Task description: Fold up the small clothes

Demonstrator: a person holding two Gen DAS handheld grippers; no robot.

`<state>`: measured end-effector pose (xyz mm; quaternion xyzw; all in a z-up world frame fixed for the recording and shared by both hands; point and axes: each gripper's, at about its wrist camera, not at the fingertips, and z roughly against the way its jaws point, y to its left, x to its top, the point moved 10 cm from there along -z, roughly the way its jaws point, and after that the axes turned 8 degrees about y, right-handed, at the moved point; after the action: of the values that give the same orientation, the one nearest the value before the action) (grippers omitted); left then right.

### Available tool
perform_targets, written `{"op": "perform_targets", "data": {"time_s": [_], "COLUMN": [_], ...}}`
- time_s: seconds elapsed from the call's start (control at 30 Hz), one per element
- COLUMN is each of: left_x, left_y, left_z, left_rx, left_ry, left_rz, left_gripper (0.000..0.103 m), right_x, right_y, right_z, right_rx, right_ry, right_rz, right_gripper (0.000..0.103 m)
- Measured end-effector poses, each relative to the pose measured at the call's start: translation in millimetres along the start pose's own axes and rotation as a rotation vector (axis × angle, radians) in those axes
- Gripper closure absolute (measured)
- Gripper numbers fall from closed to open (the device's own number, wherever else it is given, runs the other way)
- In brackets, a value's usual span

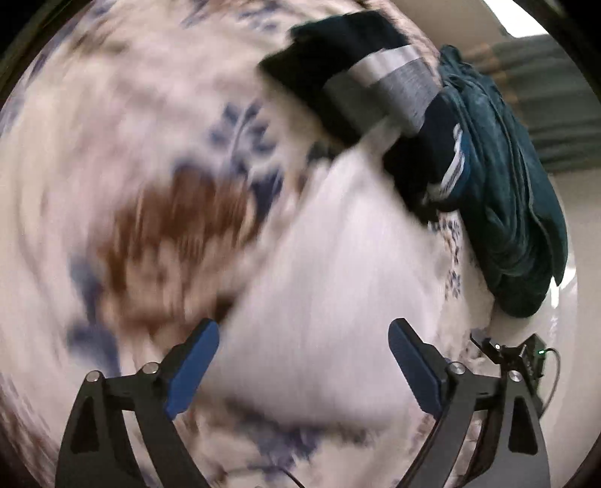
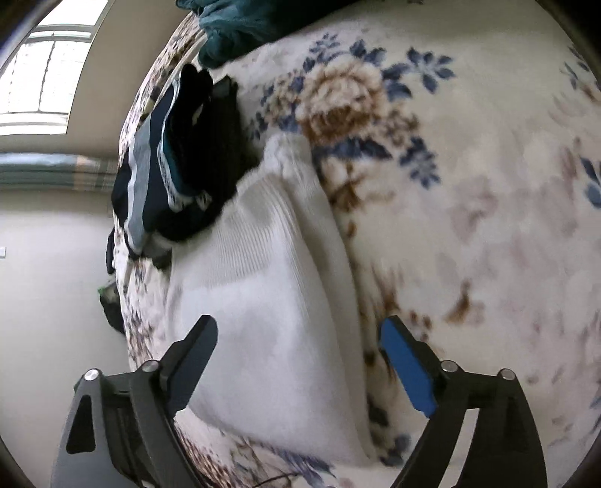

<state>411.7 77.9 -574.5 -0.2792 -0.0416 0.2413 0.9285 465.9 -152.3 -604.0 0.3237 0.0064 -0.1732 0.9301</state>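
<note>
A white ribbed garment (image 2: 270,300) lies folded on the flowered blanket (image 2: 469,187); in the blurred left wrist view the same white garment (image 1: 338,262) fills the lower middle. My left gripper (image 1: 304,330) is open above it, blue pads wide apart, gripping nothing. My right gripper (image 2: 298,330) is open too, its fingers straddling the white cloth's near end without pressing it. Beyond the white piece sits a pile of dark clothes (image 2: 180,161) with a grey band, seen also as dark clothes (image 1: 357,86) in the left wrist view.
A teal garment (image 1: 518,210) is heaped at the blanket's edge; the same teal garment (image 2: 240,26) shows at the top of the right wrist view. The bed edge drops to a pale floor (image 2: 49,300) on the left. A window (image 2: 45,75) lies beyond.
</note>
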Motion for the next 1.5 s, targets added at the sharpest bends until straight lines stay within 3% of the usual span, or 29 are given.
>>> {"op": "perform_targets", "data": {"time_s": [0.13,0.23,0.33,0.47,0.57,0.67,0.8,0.9,1.17,1.37,1.4,1.5], "left_x": [-37,-39,-36,-17,15,56,93,101,103,96,100,96], "left_y": [3,16,26,23,20,10,-11,-18,-35,-26,-23,-27], "left_z": [-25,-47,-50,-12,-3,-12,-58,-84,-89,-78,-75,-71], "left_rx": [-0.076,-0.112,-0.144,-0.088,-0.079,-0.085,-0.105,-0.099,-0.122,-0.192,-0.217,-0.237], "left_ry": [0.035,0.023,0.037,-0.043,-0.051,-0.016,0.101,0.174,0.188,0.176,0.172,0.178], "left_rz": [0.111,0.189,0.272,0.159,0.103,0.003,-0.131,-0.208,-0.28,-0.298,-0.301,-0.348], "left_gripper": [0.006,0.006,0.006,0.006,0.006,0.006,0.006,0.005,0.005,0.005,0.008,0.049], "right_x": [-17,-19,-27,-65,-82,-65,-25,-8,-2,-6,-6,-2], "right_y": [-18,-25,-39,-49,-64,-71,-54,-39,-2,5,4,4], "right_z": [-17,-36,-47,-41,-45,-51,-66,-79,-105,-117,-118,-119], "right_rx": [0.019,0.067,0.06,0.14,0.216,0.247,0.309,0.307,0.33,0.321,0.32,0.303], "right_ry": [0.081,0.13,0.153,0.156,0.147,0.112,0.122,0.164,0.218,0.234,0.237,0.238], "right_rz": [0.016,0.02,-0.016,-0.074,-0.15,-0.161,-0.096,-0.024,0.041,0.045,0.04,0.041], "right_gripper": [0.001,0.001,0.001,0.001,0.001,0.001,0.0,0.0,0.0,0.0,0.0,0.004]}}
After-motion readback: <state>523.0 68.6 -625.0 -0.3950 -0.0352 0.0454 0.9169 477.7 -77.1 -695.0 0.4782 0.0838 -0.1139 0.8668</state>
